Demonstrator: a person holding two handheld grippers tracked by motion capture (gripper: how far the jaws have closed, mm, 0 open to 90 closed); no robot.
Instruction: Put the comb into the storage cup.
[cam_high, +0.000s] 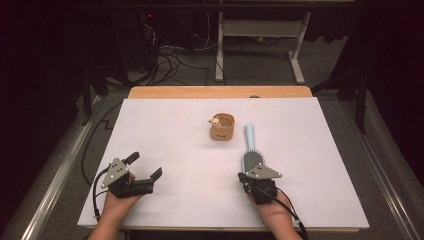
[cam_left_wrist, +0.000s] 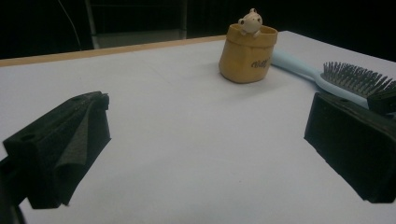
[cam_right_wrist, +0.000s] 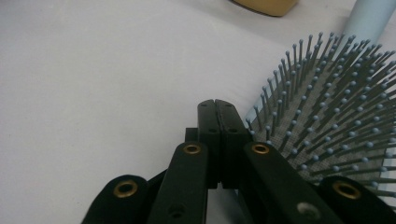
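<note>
**Right tool closed at the hairbrush, left tool wide open**

My right tool sits at the near end of the hairbrush, its two black jaws pressed flat together with nothing between them; in the right gripper view the joined jaw tips lie just beside the bristle field, at its left edge, and I cannot tell whether they touch the bristles. The hairbrush lies flat on the white bench, bristles up, its pale blue handle pointing away from me; the handle end lies just beside the yellow pot, to the pot's right. The pot stands upright, with a small cream figure perched on its rim. My left tool rests well to the left of the hairbrush, apart from it; its jaws stand wide apart and hold nothing, only bare bench between them in the left gripper view. My hands grip both tools from the near edge of the bench.
</note>
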